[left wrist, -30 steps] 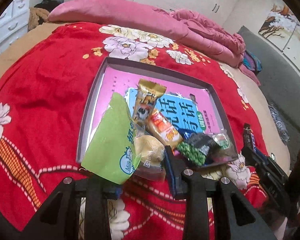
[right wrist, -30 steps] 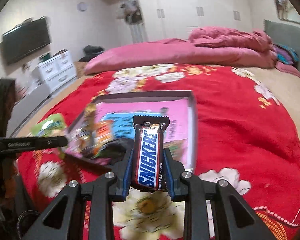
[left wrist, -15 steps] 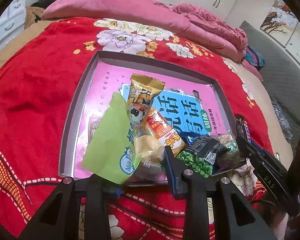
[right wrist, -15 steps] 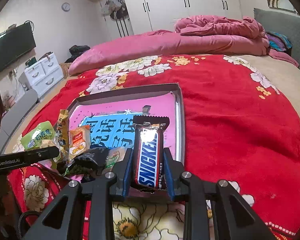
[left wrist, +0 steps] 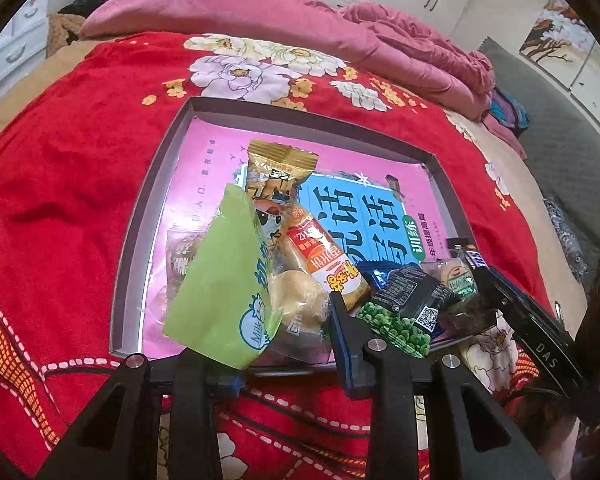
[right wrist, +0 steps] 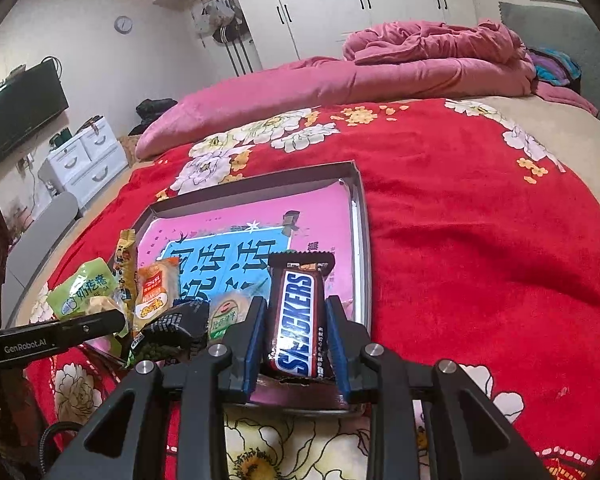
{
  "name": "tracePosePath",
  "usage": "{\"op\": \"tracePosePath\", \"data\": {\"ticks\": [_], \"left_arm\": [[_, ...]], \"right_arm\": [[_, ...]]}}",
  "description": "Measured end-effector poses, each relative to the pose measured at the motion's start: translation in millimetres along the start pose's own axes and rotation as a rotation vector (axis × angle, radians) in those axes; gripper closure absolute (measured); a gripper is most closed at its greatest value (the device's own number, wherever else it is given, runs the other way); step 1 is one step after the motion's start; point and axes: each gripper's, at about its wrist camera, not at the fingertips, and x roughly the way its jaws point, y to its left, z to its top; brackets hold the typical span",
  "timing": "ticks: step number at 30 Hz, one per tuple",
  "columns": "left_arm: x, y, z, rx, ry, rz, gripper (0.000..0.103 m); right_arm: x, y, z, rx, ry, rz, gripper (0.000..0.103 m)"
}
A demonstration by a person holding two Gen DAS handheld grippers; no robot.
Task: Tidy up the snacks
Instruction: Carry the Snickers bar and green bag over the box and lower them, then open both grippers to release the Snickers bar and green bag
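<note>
A shallow grey tray (left wrist: 148, 184) with a pink and blue book cover inside lies on the red flowered bedspread; it also shows in the right wrist view (right wrist: 360, 216). My left gripper (left wrist: 268, 316) is shut on a green snack bag (left wrist: 220, 280), held over the tray's near edge. Several snacks lie in the tray's near part: a gold packet (left wrist: 276, 172), an orange packet (left wrist: 328, 260), a green pea packet (left wrist: 400, 308). My right gripper (right wrist: 296, 324) is shut on a Snickers bar (right wrist: 298, 316) above the tray's near right corner.
Pink bedding (right wrist: 340, 80) lies piled at the far end of the bed. White drawers (right wrist: 84, 156) and a wall TV (right wrist: 20, 112) stand to the left. The right gripper's body (left wrist: 540, 344) reaches in beside the tray's right side in the left wrist view.
Both grippers have moved forward toward the tray. The Snickers bar now hangs over the tray's near right corner, and the green bag is nearer the tray's near edge.
</note>
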Motion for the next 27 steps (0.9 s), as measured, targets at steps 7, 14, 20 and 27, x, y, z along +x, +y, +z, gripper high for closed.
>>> {"op": "tracePosePath", "data": {"ticks": [7,14,20,27], "left_arm": [[-0.8,1.5,1.1,-0.013,0.005,-0.006,0.067],[-5.0,2.1,2.6,-0.013,-0.005,-0.006,0.057],[-14.8,1.1,4.7,-0.009,-0.024,-0.004,0.044],[-32.3,0.0,5.9,0.003,-0.064,-0.006,0.033]], "right_arm": [[-9.1,0.5,0.5,0.01,-0.027,0.006,0.063],[-17.7,-2.2,2.3,0.027,-0.055,0.0,0.055],[-27.0,-3.0,4.0,0.034,-0.087,-0.014,0.049],[-52.4,3.0,6.1,0.013,-0.181,-0.053,0.038]]}}
